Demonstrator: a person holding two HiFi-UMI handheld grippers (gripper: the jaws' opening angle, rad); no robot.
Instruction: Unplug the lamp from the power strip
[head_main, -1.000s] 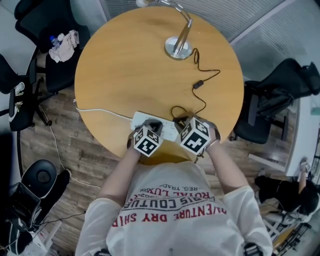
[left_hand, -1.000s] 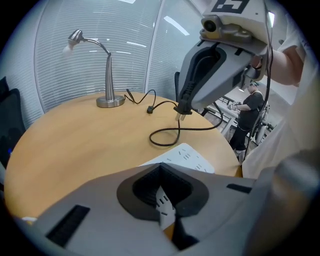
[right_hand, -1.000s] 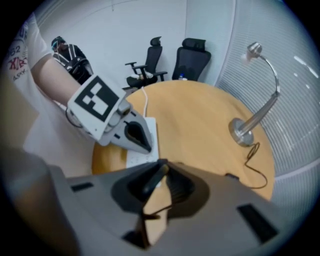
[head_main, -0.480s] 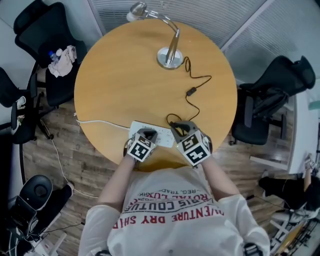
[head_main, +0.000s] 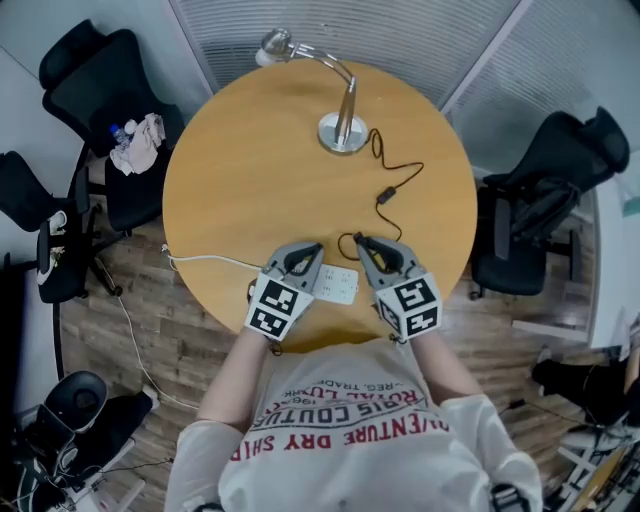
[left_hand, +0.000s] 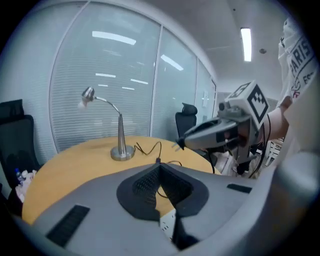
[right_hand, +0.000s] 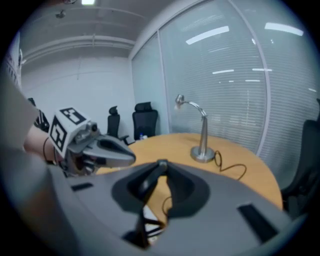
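Observation:
A silver desk lamp (head_main: 343, 128) stands at the far side of the round wooden table (head_main: 240, 170). Its black cord (head_main: 398, 166) runs through an inline switch (head_main: 385, 196) to a black plug (right_hand: 161, 166). My right gripper (head_main: 362, 243) is shut on that plug and holds it in the air just past the white power strip (head_main: 338, 284). Metal prongs show at the right gripper's tip (left_hand: 178, 145) in the left gripper view. My left gripper (head_main: 308, 250) lies over the strip's left part with its jaws together and nothing between them.
The strip's white cable (head_main: 210, 262) runs off the table's left edge to the floor. Black office chairs stand at the left (head_main: 85, 75) and right (head_main: 545, 190); one holds a cloth and bottle (head_main: 140, 135). Glass walls with blinds enclose the room.
The right gripper has drawn its tip away from the strip's right end, taking the plug and cord loop with it. The left gripper stays over the strip. The head camera has shifted.

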